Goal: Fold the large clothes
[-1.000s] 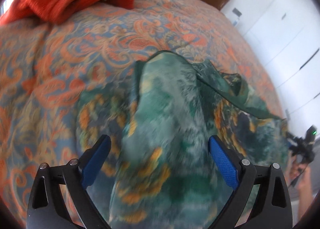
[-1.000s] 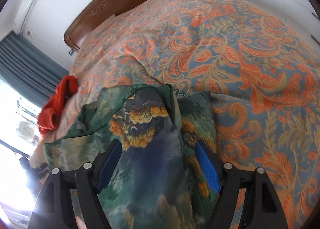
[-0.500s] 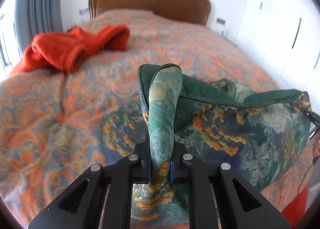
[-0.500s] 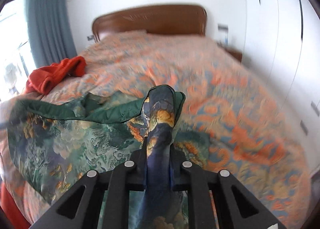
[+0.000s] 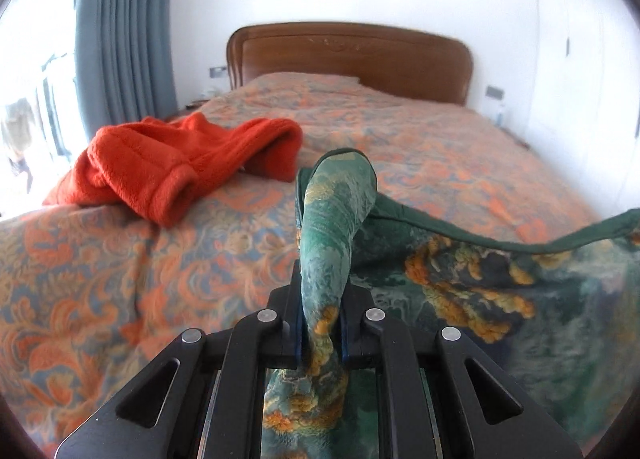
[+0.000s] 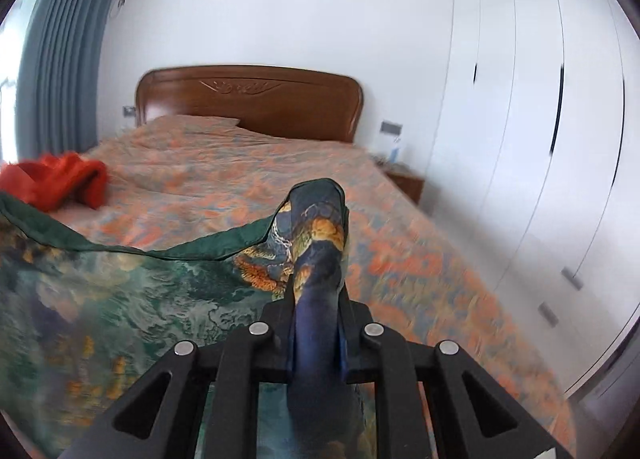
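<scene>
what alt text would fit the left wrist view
The left gripper is shut on a bunched fold of a green patterned garment, lifted over a bed. An orange garment lies further back left, before a wooden headboard.

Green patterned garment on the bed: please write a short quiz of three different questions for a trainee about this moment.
1. True or false: both grippers are shut on the green patterned garment.
2. Which item lies untouched on the bedspread? A) orange fleece garment B) white pillow C) blue towel
3. Fill in: the garment's dark green edge hangs stretched between the two ____.

Key
1. True: the left gripper and the right gripper each pinch a bunch of it.
2. A, the orange fleece garment.
3. grippers
</scene>
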Available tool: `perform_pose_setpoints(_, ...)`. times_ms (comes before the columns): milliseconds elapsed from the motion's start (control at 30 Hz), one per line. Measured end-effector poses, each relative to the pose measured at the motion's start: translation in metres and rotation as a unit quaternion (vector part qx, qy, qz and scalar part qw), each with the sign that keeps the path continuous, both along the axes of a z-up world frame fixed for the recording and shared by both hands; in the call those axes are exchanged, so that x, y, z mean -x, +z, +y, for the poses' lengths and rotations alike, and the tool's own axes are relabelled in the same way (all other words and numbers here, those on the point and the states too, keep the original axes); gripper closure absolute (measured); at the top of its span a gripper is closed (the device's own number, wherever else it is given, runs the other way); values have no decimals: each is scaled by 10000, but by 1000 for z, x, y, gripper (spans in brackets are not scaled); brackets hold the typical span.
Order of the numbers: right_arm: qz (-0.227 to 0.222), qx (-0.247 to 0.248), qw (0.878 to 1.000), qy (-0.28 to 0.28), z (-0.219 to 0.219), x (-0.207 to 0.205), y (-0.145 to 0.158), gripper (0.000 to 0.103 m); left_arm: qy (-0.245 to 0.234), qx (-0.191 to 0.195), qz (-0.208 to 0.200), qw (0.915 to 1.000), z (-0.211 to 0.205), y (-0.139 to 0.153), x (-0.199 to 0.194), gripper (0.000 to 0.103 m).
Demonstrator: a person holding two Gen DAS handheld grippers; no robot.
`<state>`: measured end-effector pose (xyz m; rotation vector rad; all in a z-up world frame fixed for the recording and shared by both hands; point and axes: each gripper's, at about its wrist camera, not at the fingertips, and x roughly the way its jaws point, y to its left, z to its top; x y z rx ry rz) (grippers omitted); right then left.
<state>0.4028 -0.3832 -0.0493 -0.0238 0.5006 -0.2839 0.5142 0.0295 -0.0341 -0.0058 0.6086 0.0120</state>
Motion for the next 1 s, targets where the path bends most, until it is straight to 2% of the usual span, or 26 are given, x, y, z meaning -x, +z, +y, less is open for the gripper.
perform_pose_setpoints(67, 102, 148, 9998, -112, 2, -18, -15, 88, 64, -186, 240, 9995, -6, -30, -20, 92)
perform_pose_setpoints(167, 520, 258, 9982, -176, 4, -48, -56, 88, 152, -376, 668, 9969, -7, -81, -35, 90)
perform_pose_setpoints(233, 869, 284, 9957, -131, 5, -64, -87, 88, 243, -163, 930, 9952, 3, -119, -37, 89)
perform_pose_setpoints(300, 1126, 30, 9936, -57, 1, -75, -115, 88, 285, 162, 1004, 9944, 11, -136, -37, 86)
perform_pose_setpoints(400, 1376, -416, 9896, 29, -9, -88, -153, 88, 227, 603, 1045, 9924, 20, -145, -39, 84)
perform_pose_setpoints(500, 1366, -742, 9878, -36, -12, -91, -173, 88, 184, 732, 1057, 9915, 22, -155, -45, 82)
perform_pose_setpoints(767, 1351, -1043, 9853, -9, -21, -93, -189, 87, 100, 1117, 1149, 9870, 28, -168, -53, 81)
perform_pose_setpoints(1000, 1362, -1147, 9840, 27, -21, -95, -193, 85, 110, 1104, 1141, 9873, 28, -167, -52, 81)
